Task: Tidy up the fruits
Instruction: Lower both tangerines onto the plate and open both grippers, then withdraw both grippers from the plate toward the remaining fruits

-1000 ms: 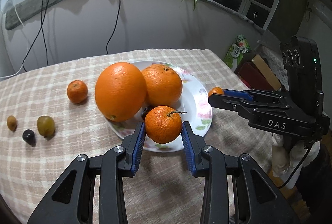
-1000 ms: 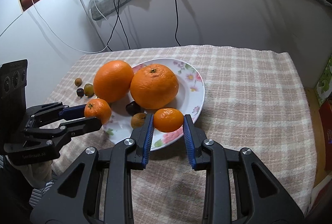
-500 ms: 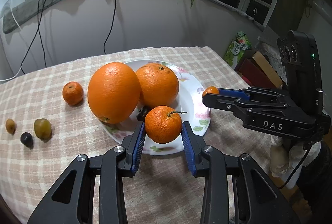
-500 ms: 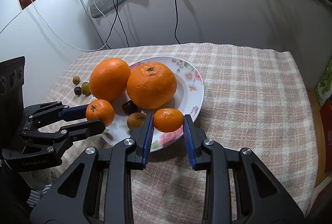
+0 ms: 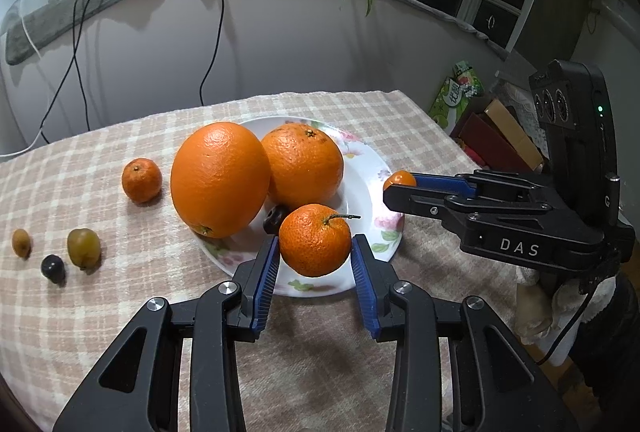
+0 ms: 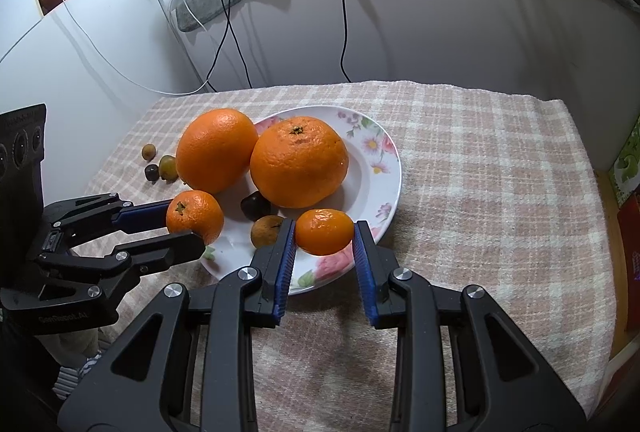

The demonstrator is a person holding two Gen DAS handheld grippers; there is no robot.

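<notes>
My left gripper (image 5: 314, 258) is shut on a stemmed mandarin (image 5: 314, 240), held just above the near rim of the floral plate (image 5: 372, 188). The right gripper (image 6: 324, 244) is shut on a smaller mandarin (image 6: 324, 231) over the plate's (image 6: 386, 168) front edge. Each gripper shows in the other's view: the right gripper (image 5: 400, 187) from the right, the left gripper (image 6: 188, 228) from the left. A large orange (image 5: 220, 178) leans at the plate's left rim beside a big tangerine (image 5: 304, 166) on the plate. A dark fruit (image 6: 255, 206) and a brownish one (image 6: 266, 230) lie on the plate.
On the checked cloth left of the plate lie another mandarin (image 5: 142, 179), a green fruit (image 5: 83, 246), a dark one (image 5: 53, 267) and a brown one (image 5: 21, 242). Cables hang down the wall behind. Boxes (image 5: 500, 140) stand past the table's right edge.
</notes>
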